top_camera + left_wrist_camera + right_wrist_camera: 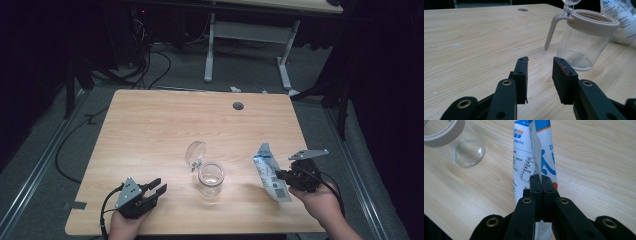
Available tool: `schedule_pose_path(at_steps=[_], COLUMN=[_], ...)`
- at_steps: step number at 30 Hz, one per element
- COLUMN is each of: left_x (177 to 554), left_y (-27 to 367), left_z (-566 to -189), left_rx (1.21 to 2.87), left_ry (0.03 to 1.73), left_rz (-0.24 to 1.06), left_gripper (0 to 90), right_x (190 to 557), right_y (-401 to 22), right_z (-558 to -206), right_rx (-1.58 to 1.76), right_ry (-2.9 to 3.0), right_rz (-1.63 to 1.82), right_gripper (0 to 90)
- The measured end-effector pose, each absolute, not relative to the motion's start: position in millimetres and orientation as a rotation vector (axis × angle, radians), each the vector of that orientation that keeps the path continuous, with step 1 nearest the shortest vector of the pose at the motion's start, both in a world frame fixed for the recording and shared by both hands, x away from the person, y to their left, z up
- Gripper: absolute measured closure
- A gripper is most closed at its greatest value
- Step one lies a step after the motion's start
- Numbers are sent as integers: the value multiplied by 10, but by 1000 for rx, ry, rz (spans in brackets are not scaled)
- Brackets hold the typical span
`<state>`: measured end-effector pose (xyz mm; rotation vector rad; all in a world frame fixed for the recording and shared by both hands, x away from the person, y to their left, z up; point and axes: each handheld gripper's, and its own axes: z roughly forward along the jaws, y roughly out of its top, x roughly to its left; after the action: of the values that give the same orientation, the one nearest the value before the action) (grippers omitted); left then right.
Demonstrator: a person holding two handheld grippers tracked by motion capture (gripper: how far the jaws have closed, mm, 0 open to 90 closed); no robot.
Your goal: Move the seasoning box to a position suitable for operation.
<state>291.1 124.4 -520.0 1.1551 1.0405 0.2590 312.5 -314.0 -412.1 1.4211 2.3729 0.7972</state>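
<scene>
Pouch, white with blue print, stands out in the high view near the right edge of the wooden table, tilted and pinched at its lower end by the right gripper, whose jaws are closed on it. Just left of the pouch, near the table's middle, sits a clear glass jar with its hinged lid flipped open behind it. The left gripper rests near the front left of the table, jaws apart and holding nothing, well apart from the jar. In the left gripper view, the left gripper shows a clear gap between its pads, and the jar with its beige rim stands ahead to the right, the pouch behind it. In the right gripper view, the right gripper is clamped on the pouch's thin edge, with the jar at upper left.
</scene>
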Motion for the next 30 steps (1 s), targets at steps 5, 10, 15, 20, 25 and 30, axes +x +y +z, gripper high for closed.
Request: schedule_pose_path(at_steps=[5,10,15,20,25,30], left_x=[2904,2906,2896,2891,2891,2887], left_y=[1216,1208,1227,1259,1273,1280], left_z=[-5213,-5207,-5194,-5184,-5176,-5167], left_rx=[1163,1162,1160,1147,1143,1135], left_ry=[1035,1028,1023,1028,1024,1023], left_rz=[255,250,255,262,262,260], left_gripper=[659,659,659,659,659,659], right_x=[3178,3245,3295,3353,3412,3439], right_y=[-3096,-3011,-2946,-2863,-2778,-2728], right_z=[-4068,-4024,-4003,-3978,-3923,-3924], right_rx=[1422,1415,1409,1382,1375,1359], right_ry=[2424,2483,2524,2574,2625,2653], right_rz=[723,647,592,519,451,414], right_gripper=[900,900,899,899,900,899])
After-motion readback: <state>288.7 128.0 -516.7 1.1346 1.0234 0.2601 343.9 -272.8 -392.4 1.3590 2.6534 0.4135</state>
